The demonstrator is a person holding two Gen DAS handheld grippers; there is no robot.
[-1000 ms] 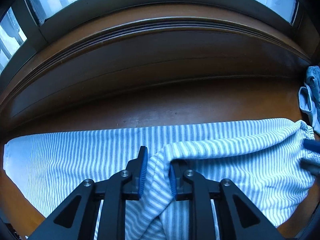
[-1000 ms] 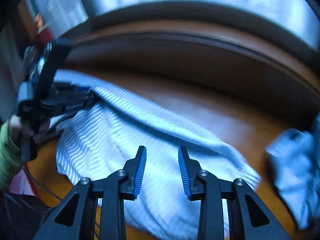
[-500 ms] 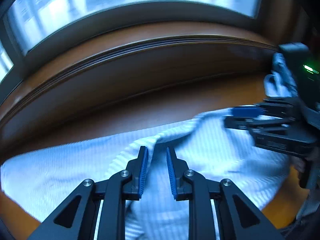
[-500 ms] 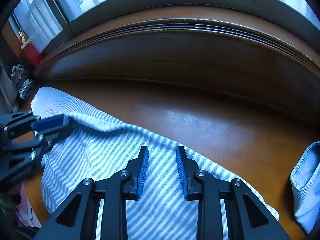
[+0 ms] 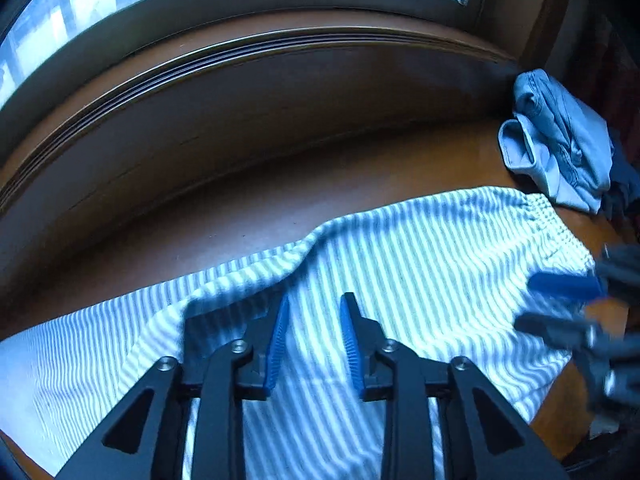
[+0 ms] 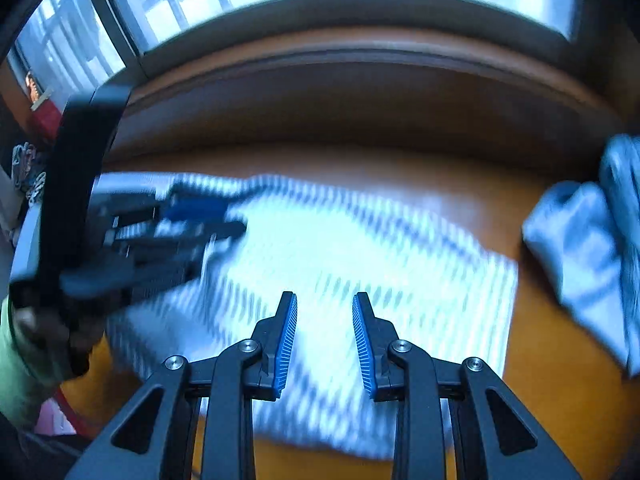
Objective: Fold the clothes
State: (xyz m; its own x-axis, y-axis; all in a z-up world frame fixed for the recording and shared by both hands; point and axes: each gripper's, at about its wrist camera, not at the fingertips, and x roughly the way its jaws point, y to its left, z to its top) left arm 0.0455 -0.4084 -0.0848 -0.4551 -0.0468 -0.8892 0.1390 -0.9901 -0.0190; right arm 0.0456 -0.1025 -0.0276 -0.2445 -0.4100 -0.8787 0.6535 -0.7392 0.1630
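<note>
Both grippers hover with fingers apart and empty: the left gripper (image 5: pixel 312 320) and right gripper (image 6: pixel 324 320) above the blue-and-white striped cloth (image 5: pixel 420 272) spread on the brown wooden table (image 5: pixel 280 200). Beyond lies a crumpled pale-blue garment (image 5: pixel 560 148), sharp only in the left view; only the right view shows a green sleeve (image 6: pixel 16 360).

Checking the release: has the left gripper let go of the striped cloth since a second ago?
Yes. The left gripper now stands open above the striped cloth, nothing pinched; earlier a fold sat between its pads.

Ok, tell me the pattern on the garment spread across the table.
Thin blue-and-white stripes on the garment; sharpest in the left wrist view.
</note>
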